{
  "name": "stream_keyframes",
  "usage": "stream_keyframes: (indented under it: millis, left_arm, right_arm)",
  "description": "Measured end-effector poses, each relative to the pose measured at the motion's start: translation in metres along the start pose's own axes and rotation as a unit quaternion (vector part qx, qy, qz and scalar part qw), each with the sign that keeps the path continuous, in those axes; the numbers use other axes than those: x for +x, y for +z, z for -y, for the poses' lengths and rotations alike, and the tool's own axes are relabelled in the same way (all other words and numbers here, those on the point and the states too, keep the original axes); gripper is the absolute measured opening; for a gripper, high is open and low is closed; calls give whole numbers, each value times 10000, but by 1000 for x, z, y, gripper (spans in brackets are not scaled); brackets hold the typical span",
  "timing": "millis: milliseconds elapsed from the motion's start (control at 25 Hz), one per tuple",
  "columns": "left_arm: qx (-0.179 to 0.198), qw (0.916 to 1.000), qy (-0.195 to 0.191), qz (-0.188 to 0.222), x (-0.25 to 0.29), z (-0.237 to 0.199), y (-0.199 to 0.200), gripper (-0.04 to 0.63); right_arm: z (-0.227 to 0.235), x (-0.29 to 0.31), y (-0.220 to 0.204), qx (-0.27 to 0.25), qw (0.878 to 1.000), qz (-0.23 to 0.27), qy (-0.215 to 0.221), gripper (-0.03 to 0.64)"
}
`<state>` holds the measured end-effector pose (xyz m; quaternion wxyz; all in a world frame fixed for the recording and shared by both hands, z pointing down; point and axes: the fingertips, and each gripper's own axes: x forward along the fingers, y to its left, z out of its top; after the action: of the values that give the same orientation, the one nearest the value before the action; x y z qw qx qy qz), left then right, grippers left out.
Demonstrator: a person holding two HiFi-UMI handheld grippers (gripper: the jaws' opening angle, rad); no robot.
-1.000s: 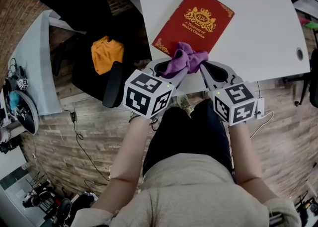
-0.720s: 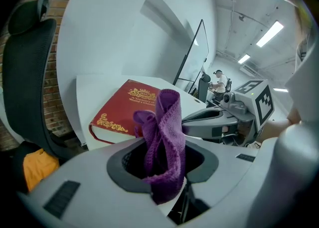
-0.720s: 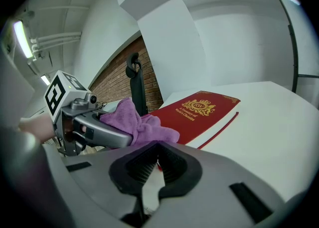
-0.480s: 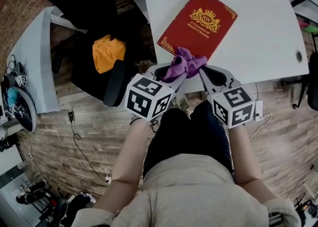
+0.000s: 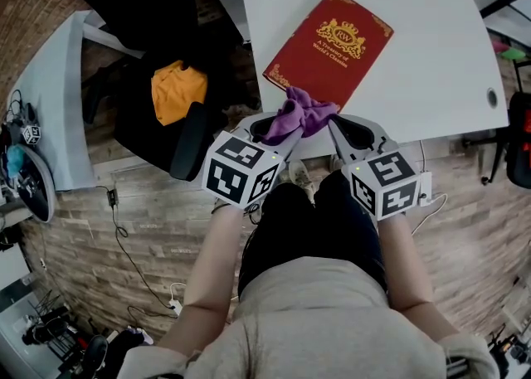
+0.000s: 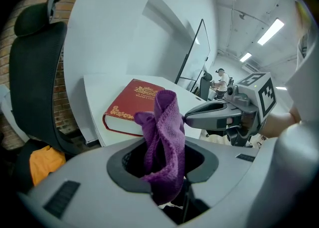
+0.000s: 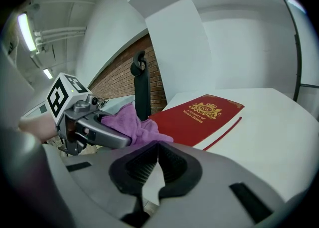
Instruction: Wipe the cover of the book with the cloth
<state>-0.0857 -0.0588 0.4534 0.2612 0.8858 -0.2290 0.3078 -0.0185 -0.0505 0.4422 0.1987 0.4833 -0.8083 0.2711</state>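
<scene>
A red book (image 5: 332,44) with gold print lies closed on the white table (image 5: 431,54), near its front edge. My left gripper (image 5: 282,128) is shut on a bunched purple cloth (image 5: 300,112), which hangs over the table's front edge just by the book's near corner. In the left gripper view the cloth (image 6: 162,132) stands up between the jaws, with the book (image 6: 130,106) beyond it. My right gripper (image 5: 338,130) is shut with nothing in it, close to the right of the cloth. From the right gripper view the book (image 7: 199,117) lies ahead and the cloth (image 7: 130,121) to the left.
A black office chair (image 5: 145,120) with an orange cloth (image 5: 177,91) on its seat stands left of the table. A grey desk (image 5: 54,104) with gear is at the far left. A power strip (image 5: 430,182) and cables lie on the wood floor.
The cloth and both grippers have drawn back a little from the book's near edge toward the person. The left gripper's hold on the cloth is unchanged.
</scene>
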Motion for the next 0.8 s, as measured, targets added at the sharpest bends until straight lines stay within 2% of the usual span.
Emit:
stream_keyframes:
  millis: [400, 800]
  left_arm:
    - [44, 9987, 181, 482, -27, -10, 19, 150]
    - [80, 9908, 170, 1343, -49, 1, 59, 146]
  right_arm:
    - [-4, -11, 19, -293, 9995, 77, -41, 23]
    - [-10, -22, 57, -795, 9960, 331, 228, 23]
